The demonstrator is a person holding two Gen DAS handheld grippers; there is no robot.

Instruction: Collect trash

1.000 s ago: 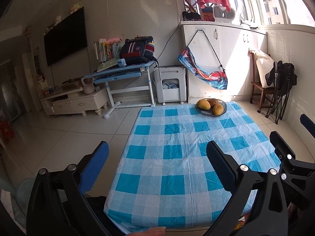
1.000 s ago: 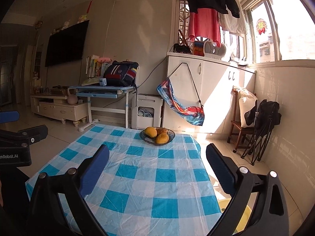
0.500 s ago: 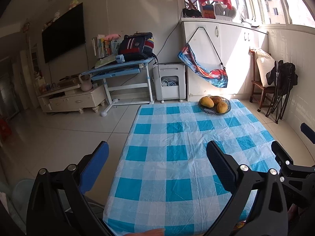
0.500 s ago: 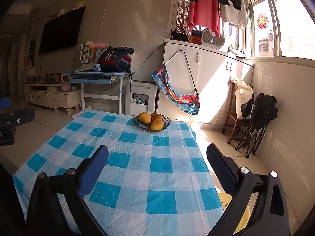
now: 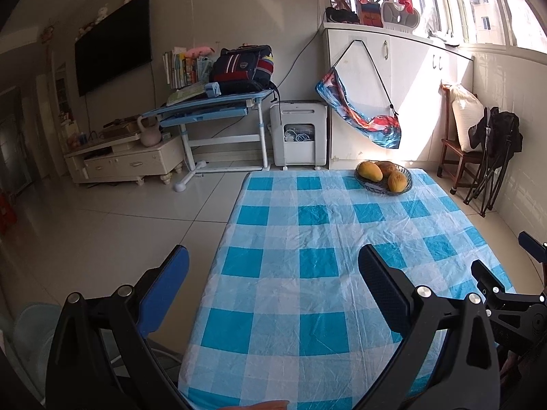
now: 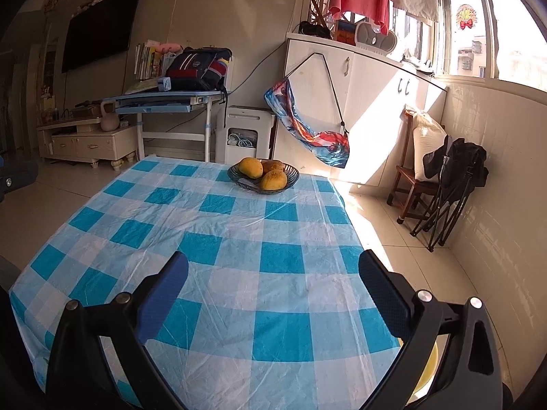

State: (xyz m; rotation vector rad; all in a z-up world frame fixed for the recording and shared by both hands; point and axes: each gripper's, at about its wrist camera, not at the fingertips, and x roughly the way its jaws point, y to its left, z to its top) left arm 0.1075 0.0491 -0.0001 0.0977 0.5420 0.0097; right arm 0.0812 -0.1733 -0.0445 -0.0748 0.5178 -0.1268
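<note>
Both grippers hung above the near end of the table with nothing between the fingers. My left gripper (image 5: 273, 294) stood wide apart over the cloth's left edge, and my right gripper (image 6: 273, 294) was spread just as wide over the near right corner. I judged this a scanning pose, held high and back so both cameras took in the whole checked tablecloth (image 6: 212, 239). No trash showed on the cloth in either view, so I could not say where the thing to collect lay. The only container on the table was a dark wire fruit bowl (image 6: 263, 175) at the far end, toward 12 o'clock from the right gripper and about 1 o'clock from the left. It held three yellow-orange fruits, probably mangoes (image 5: 368, 171), and I took it as not for collecting. A yellow basin-like rim (image 6: 427, 365) peeked out below the table's near right corner, at about 4 o'clock, mostly hidden, contents unseen. It was possibly the bin. A pale round object (image 5: 34, 324) sat on the floor at 8 o'clock of the left view, too blurred to name.
</note>
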